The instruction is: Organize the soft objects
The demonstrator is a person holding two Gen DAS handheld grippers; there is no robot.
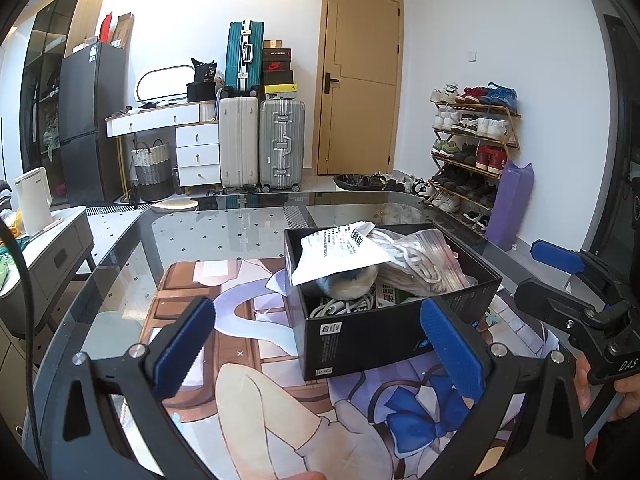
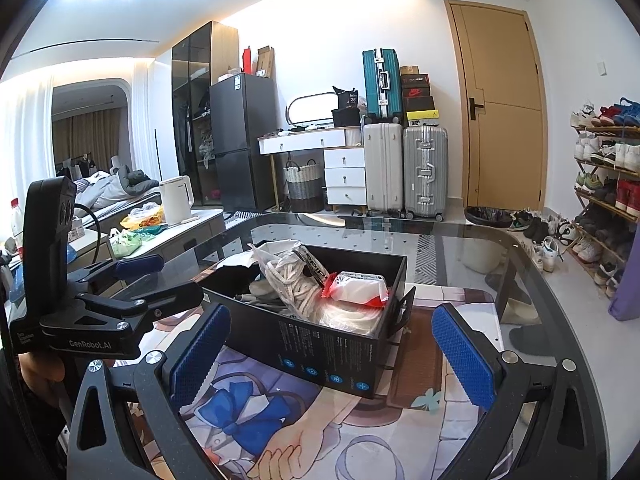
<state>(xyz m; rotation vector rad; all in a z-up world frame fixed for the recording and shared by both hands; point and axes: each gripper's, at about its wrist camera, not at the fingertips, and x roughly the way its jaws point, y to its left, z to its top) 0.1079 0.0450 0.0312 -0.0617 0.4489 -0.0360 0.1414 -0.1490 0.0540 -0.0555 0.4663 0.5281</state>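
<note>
Claws (image 1: 320, 344) apart above glass table (image 1: 120, 264)

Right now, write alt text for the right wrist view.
An open right gripper hovers empty over a glass table, facing a black box stuffed with bagged soft items, a red-edged white packet on top. The left gripper is at left; suitcases and a door stand behind.
</note>
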